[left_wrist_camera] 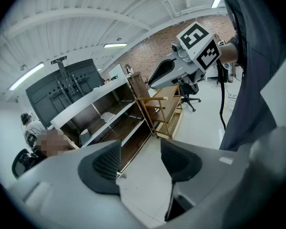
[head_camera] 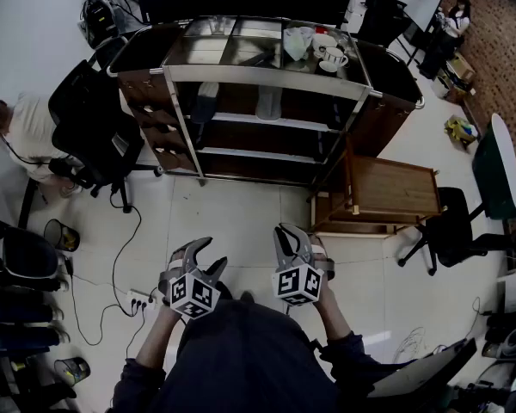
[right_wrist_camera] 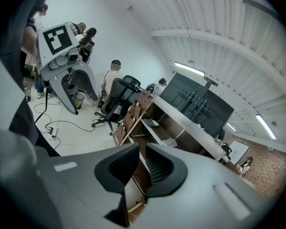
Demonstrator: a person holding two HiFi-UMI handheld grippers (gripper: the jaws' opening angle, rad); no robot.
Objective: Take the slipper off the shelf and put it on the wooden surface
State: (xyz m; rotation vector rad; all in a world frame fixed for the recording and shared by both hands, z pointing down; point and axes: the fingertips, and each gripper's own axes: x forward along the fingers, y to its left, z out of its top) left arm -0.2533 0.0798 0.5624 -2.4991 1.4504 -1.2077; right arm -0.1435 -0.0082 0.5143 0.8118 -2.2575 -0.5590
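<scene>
jaws apart on left gripper (head_camera: pixel 192 250), closed on right gripper (head_camera: pixel 286 235); one shelf (head_camera: pixel 275 76).

Navy sleeves (head_camera: pixel 136 377), grey left claw (head_camera: pixel 203 253) and right claw (head_camera: pixel 294 236) with black-white marker cubes (head_camera: pixel 194 292).

Grey left tool (head_camera: pixel 195 253) and right tool (head_camera: pixel 290 236), black-and-white square markers (head_camera: pixel 297 284) on each, before a dark-brown, silver-framed shelf (head_camera: pixel 267 76); right of the shelf, a warm-brown wooden surface (head_camera: pixel 396 188) on white floor (head_camera: pixel 241 213).
</scene>
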